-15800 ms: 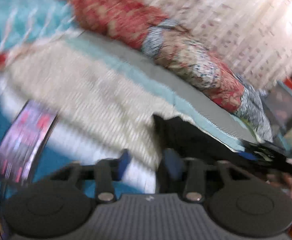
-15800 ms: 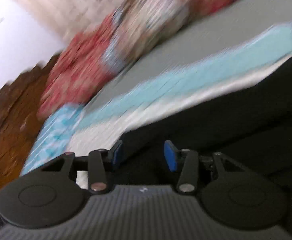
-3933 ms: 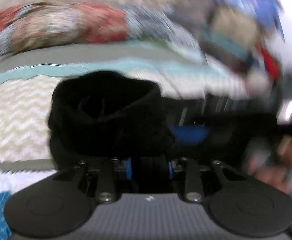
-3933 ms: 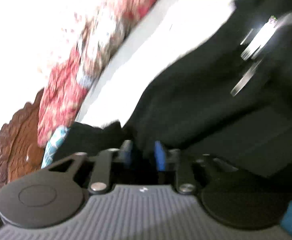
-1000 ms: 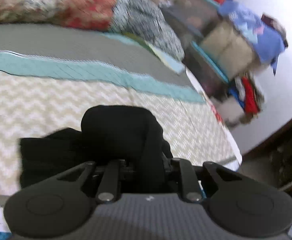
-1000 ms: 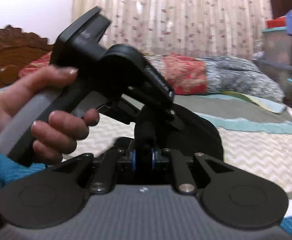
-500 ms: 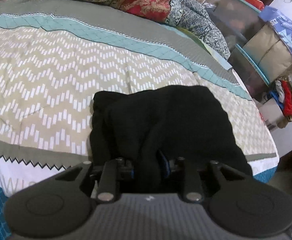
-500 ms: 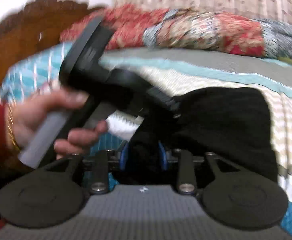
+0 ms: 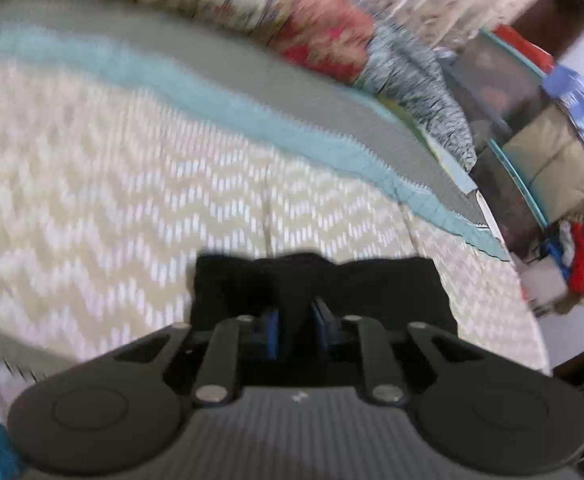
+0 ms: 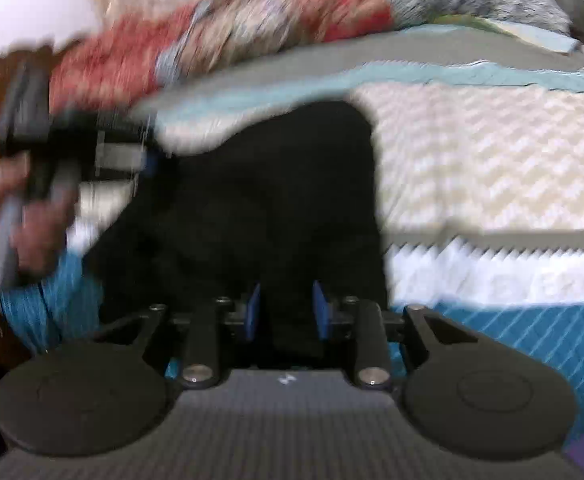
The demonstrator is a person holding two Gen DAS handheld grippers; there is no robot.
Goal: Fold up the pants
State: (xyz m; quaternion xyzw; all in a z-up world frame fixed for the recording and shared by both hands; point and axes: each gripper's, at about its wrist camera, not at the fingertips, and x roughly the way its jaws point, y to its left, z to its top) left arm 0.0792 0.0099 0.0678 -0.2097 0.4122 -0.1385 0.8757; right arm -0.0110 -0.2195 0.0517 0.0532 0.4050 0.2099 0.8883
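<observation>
Both grippers sit low over the bed with black cloth in front of them. Starting at the left of the scene, the person's left hand (image 10: pixel 32 216) shows blurred in the right wrist view, wrapped round the handle of its tool, whose tip reaches the far left corner of the pants (image 10: pixel 260 200). In its own view the left gripper (image 9: pixel 295 330) has its blue pads (image 9: pixel 270 332) drawn close with a ridge of dark fabric standing between them, so it reads as pinching the pants (image 9: pixel 316 284) along their near edge, though blur leaves the contact a little unsure. The garment lies as a compact dark block on the chevron-patterned bedspread (image 9: pixel 112 184), which suggests the fold is well along and this grip is there to steady or lay down the last layer. Further right, the right gripper (image 10: pixel 284 312) has its pads set wider, and black cloth fills the gap; I cannot tell whether it is clamped on the fabric or merely resting over it. Beyond the pants a patterned quilt (image 9: pixel 252 4) is bunched along the far side of the bed, and stacked storage boxes (image 9: pixel 524 128) stand off its right edge. No readable writing appears; only a small pale mark shows on each gripper body, too blurred to make out.
</observation>
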